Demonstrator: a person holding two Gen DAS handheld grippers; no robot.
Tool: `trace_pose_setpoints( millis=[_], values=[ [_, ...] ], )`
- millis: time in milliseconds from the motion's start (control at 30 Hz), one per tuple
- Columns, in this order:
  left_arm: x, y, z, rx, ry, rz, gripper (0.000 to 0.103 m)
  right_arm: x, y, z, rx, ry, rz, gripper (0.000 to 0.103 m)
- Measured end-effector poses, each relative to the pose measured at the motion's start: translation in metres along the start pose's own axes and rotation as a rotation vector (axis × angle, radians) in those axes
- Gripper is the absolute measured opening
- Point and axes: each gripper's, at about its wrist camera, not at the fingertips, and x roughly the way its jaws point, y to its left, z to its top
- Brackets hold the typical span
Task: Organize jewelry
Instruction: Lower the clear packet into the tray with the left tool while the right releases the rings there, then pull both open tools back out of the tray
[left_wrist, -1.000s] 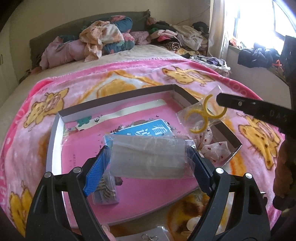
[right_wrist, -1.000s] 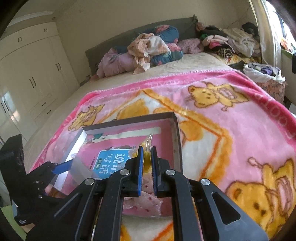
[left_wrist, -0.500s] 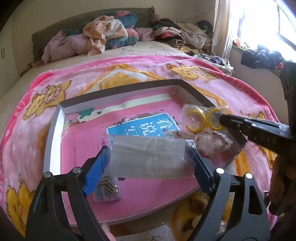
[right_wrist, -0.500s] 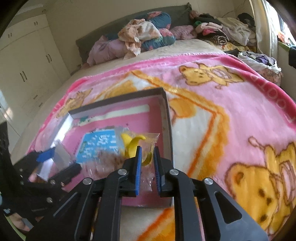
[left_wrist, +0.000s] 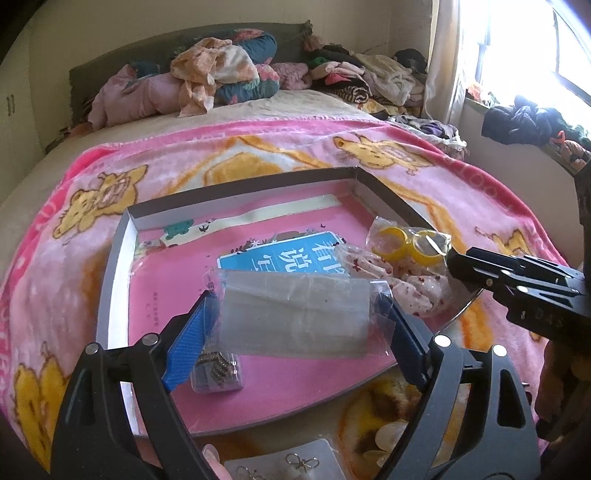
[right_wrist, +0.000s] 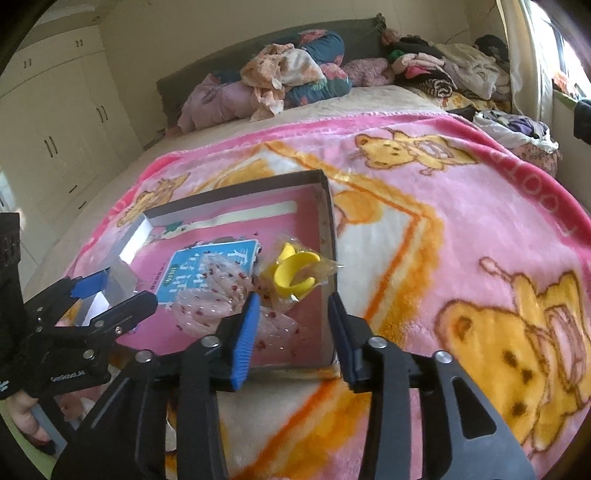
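A shallow grey box (left_wrist: 236, 195) with a pink floor lies on the bed; it also shows in the right wrist view (right_wrist: 229, 192). My left gripper (left_wrist: 295, 321) is shut on a clear bag with a grey card (left_wrist: 295, 314), held above the box. My right gripper (right_wrist: 291, 321) is open and empty just before the box's right corner. A clear bag of yellow rings (right_wrist: 295, 273) lies in the box in front of it, also in the left wrist view (left_wrist: 406, 243), on a speckled pink pouch (right_wrist: 218, 288).
A small bag of dark beads (left_wrist: 216, 369) lies in the box under my left gripper. A card of bow earrings (left_wrist: 291, 461) lies on the pink bear blanket (right_wrist: 461, 221) near the front. Clothes pile (left_wrist: 221, 77) at the bed's head.
My right gripper lowered the bag of yellow rings into the box's right side, opened and let it go. My left gripper kept its bag.
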Motion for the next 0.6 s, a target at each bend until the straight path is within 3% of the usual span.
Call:
trace_pose_setpoints(
  millis=[333, 600],
  values=[
    [-0.024, -0.001, -0.001, -0.014, -0.058, 0.01, 0.086, -0.04, 0.01, -0.002, -0.059, -0.126, -0.042, 0.081],
    [-0.058, 0.005, -0.002, -0.051, -0.129, 0.032, 0.091, -0.072, 0.019, -0.006, -0.106, -0.203, -0.062, 0.09]
  ],
)
